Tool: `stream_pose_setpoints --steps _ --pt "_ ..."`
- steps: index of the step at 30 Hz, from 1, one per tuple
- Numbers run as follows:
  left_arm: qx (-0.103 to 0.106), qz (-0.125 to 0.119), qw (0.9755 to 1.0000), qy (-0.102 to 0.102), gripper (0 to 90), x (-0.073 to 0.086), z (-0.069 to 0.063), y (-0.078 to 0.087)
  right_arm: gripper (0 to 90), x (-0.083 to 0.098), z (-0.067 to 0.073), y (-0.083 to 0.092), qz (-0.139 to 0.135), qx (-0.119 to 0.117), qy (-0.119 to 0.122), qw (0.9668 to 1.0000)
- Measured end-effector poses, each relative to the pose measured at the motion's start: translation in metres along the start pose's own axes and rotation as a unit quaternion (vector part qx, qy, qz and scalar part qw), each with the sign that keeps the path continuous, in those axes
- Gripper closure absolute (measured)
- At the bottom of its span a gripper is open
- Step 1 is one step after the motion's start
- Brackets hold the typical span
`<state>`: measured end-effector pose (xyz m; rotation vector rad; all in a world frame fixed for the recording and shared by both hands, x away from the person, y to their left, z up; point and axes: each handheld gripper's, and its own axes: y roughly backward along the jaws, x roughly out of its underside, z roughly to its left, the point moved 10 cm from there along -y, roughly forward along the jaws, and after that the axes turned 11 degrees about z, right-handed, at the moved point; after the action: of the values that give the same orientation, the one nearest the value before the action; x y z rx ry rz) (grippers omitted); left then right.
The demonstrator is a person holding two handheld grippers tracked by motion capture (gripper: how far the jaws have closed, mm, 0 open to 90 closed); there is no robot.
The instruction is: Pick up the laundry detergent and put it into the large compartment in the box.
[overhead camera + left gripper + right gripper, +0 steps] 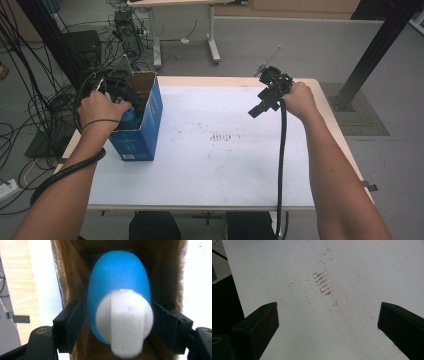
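Note:
A blue egg-shaped bottle (117, 275) with a white cap (125, 322) stands inside an open cardboard box (72, 277), blue on the outside (142, 132), at the table's left edge. My left gripper (115, 323) reaches down into the box (129, 111). Its jaws sit on either side of the bottle's cap end, with a clear gap at the left pad (72, 325), so they are open. My right gripper (257, 111) hovers over the far right of the white table top (210, 170), jaws open wide (328, 322) with nothing between them.
Reddish-brown smudge marks (222, 136) lie mid-table, below the right gripper (323, 283). Tangled cables and black equipment (85, 47) crowd the floor to the left. A black frame post (380, 45) stands at the far right, and another table's leg (214, 40) beyond.

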<state>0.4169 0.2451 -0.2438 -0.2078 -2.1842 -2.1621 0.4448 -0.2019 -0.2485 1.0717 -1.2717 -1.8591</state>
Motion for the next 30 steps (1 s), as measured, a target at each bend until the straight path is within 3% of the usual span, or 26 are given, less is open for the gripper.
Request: stream_pose_setpoints --steps 7,17,26,30 --pt "-0.008 -0.014 0.9998 -0.009 28.1 0.006 -0.004 0.023 3.8 -0.003 0.001 -0.001 0.0 0.0 0.002 1.0" --pt "-0.03 -0.026 0.9984 -0.04 28.1 0.016 -0.019 0.057 3.8 -0.003 0.003 0.001 0.001 0.002 0.002 1.0" --pt "-0.03 -0.026 0.9971 -0.065 20.8 0.02 -0.034 0.067 3.8 -0.003 0.002 0.001 0.001 0.002 0.003 1.0" --pt "-0.028 -0.022 0.9956 -0.086 17.9 0.022 -0.045 0.068 3.8 -0.004 0.002 0.001 0.002 0.002 0.004 1.0"
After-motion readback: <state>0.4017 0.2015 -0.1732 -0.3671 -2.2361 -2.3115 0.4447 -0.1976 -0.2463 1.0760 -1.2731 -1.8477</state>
